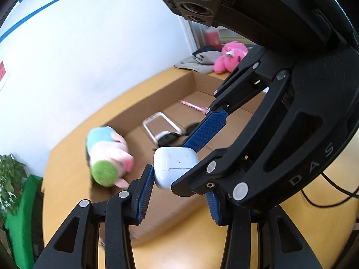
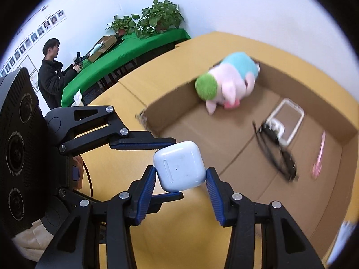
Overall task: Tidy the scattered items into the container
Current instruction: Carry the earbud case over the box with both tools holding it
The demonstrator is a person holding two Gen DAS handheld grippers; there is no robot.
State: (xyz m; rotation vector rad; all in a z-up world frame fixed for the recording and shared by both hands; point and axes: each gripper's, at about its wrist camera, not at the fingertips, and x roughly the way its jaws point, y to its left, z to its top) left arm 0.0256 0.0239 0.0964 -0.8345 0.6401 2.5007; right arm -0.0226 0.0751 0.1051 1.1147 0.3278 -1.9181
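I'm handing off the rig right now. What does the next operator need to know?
Left claw: shut on the white earbud case.
Right claw: shut on the same case, crosswise to the left one.
The case is held in the air beside the cardboard box, not yet inside.
Done: the plush toy, clear phone case, black glasses and a thin pink item lie in the box.
Left: let one claw release, then drop the case in. A pink plush and grey cloth beyond the box may also need tidying.
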